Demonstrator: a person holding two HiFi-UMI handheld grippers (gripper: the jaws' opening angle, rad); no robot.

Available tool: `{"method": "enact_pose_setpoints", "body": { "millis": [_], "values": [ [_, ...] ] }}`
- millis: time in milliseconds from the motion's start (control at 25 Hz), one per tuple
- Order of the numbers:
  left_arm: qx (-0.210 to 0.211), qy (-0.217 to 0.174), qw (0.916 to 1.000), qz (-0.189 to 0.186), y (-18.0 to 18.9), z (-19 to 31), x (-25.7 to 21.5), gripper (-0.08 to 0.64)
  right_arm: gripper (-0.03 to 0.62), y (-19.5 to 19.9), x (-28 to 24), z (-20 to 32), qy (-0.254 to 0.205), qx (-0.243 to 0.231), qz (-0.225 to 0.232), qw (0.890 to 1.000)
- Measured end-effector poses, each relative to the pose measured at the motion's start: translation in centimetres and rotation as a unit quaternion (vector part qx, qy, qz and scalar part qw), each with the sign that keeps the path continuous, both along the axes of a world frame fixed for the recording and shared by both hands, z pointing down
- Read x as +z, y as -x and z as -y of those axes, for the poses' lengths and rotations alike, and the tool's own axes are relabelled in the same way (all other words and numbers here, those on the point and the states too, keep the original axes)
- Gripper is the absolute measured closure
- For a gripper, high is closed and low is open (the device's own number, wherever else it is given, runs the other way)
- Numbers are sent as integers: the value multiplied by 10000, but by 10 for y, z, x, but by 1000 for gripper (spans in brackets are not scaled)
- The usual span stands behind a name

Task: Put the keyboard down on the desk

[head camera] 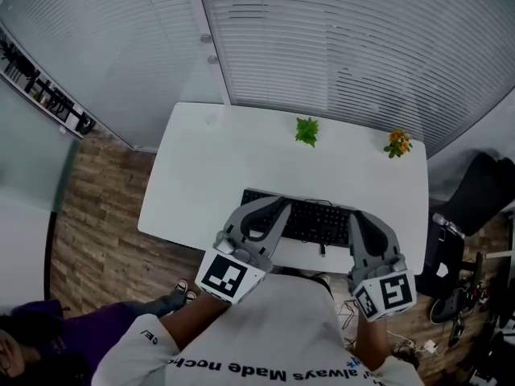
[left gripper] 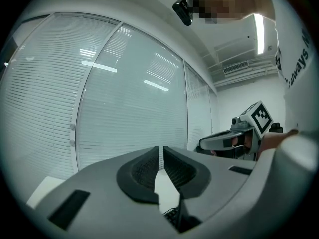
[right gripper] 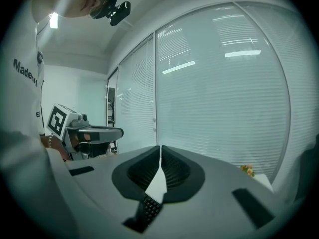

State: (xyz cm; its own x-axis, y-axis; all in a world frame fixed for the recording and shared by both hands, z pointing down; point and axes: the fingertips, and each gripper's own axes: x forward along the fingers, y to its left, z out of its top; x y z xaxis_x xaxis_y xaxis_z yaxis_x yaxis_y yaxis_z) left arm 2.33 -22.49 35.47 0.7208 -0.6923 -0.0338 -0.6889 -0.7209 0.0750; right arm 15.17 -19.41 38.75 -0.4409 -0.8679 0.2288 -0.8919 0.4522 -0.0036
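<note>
The black keyboard point(head camera: 318, 220) lies flat on the white desk point(head camera: 201, 175), near its front edge. My left gripper point(head camera: 281, 205) is over the keyboard's left end and my right gripper point(head camera: 357, 216) over its right end. In the left gripper view the left gripper point(left gripper: 161, 151) is shut tip to tip with nothing between the pads, and a strip of keys point(left gripper: 173, 216) shows below the jaws. In the right gripper view the right gripper point(right gripper: 160, 152) is likewise shut and empty, with keys point(right gripper: 149, 208) showing beneath. Both point roughly level toward the blinds.
A small green plant point(head camera: 306, 130) and an orange flower pot point(head camera: 397, 143) stand at the desk's far edge. A glass wall with blinds point(head camera: 338, 39) runs behind. A black chair point(head camera: 476, 199) and cables sit on the floor at right. A person in purple point(head camera: 48, 336) is at bottom left.
</note>
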Motion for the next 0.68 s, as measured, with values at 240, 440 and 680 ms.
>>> {"method": "enact_pose_setpoints", "body": {
  "millis": [240, 440, 680],
  "values": [
    [-16, 37, 10000, -10, 2, 1, 0, 514, 576, 2, -5, 1, -40, 16, -67, 10000],
    [-28, 30, 10000, -12, 3, 4, 0, 514, 578, 1, -4, 4, -42, 47, -124, 9999],
    [-67, 0, 10000, 36, 5, 6, 0, 514, 580, 0, -5, 6, -49, 94, -127, 9999]
  ]
}}
